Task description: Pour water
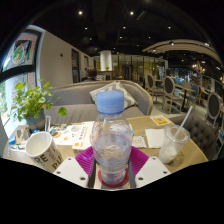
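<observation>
A clear plastic water bottle (112, 135) with a pale blue cap and a red base stands upright between my fingers. My gripper (112, 162) is shut on the bottle, its magenta pads (86, 158) pressed against both sides of the lower body. To the left of the bottle a white mug (42, 149) with dark print rests on the wooden table (140, 128). To the right stands a clear glass (172, 143) with a straw in it. The bottle hides the table just ahead of the fingers.
A potted green plant (36, 101) stands at the table's far left. Paper menus (73, 135) and a white napkin (155, 137) lie on the table, with a small yellow card (160, 119) further back. A cushioned bench (125, 97) and chairs stand beyond the table.
</observation>
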A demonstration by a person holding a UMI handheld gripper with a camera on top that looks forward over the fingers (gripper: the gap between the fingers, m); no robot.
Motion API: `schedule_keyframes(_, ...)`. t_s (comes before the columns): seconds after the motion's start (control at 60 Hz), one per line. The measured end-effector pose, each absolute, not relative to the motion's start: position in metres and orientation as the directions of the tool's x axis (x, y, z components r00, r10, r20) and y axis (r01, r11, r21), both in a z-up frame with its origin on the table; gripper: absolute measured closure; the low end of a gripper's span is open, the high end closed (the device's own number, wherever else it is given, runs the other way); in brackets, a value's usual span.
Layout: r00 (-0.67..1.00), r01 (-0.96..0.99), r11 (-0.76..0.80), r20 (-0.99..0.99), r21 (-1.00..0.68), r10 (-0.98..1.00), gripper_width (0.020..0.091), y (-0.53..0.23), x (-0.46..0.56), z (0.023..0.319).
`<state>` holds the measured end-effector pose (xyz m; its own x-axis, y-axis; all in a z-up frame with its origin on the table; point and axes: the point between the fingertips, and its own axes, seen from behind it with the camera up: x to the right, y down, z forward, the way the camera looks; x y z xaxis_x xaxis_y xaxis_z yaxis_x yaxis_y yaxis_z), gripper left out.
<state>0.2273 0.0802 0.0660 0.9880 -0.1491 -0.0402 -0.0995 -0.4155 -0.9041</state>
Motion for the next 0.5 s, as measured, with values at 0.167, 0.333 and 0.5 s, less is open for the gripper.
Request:
schedule_keyframes(0.167,0.985,-0.098,-0.480,-0.016,-0.872,-0.172,0.0390,0.071,0.231,0.061)
schedule_keyframes(0.333,0.977,-0.143,-0.529,-0.032,-0.837,-0.212,0.0241,0.042,0.229,0.071)
schedule_keyframes(0.5,0.978,-0.129,-0.551,-0.016,-0.824,-0.206,0.0246,-0.008,0.210,0.114)
